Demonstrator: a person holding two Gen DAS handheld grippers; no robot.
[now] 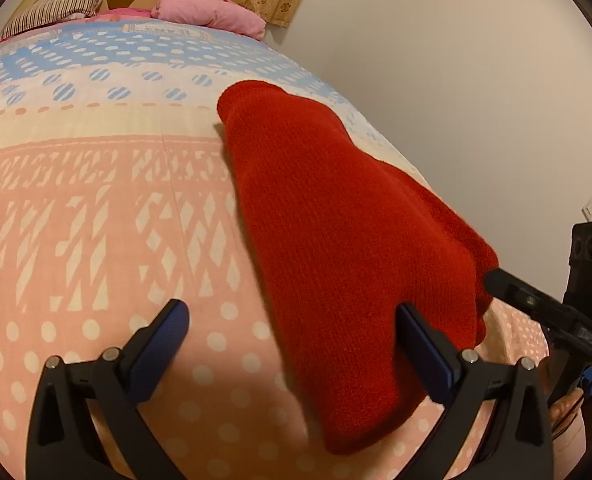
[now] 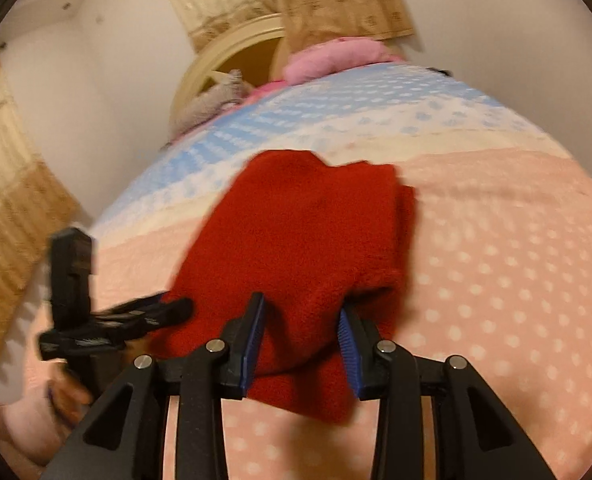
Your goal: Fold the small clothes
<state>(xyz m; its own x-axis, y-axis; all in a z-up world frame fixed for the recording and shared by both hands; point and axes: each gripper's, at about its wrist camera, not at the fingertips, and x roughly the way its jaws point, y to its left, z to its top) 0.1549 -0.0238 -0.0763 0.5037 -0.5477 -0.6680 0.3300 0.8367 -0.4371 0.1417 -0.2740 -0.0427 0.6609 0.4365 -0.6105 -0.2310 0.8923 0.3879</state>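
A small red knitted garment (image 1: 335,220) lies folded on the bed, long and narrow, and it also shows in the right wrist view (image 2: 303,248). My left gripper (image 1: 296,324) is open and wide just above the bedspread, its right finger (image 1: 423,344) at the garment's near edge. My right gripper (image 2: 301,332) is partly open with its jaws on either side of the garment's near end. The cloth bulges between the fingers; whether they pinch it is unclear. The right gripper's tip (image 1: 507,284) touches the garment's right edge in the left wrist view.
The bedspread (image 1: 96,220) is pink with white dots near me, blue and cream farther off. Pink and striped pillows (image 1: 212,12) lie at the headboard. A bare wall (image 1: 455,80) runs along the bed's right side. A black speaker (image 1: 591,264) stands at the right.
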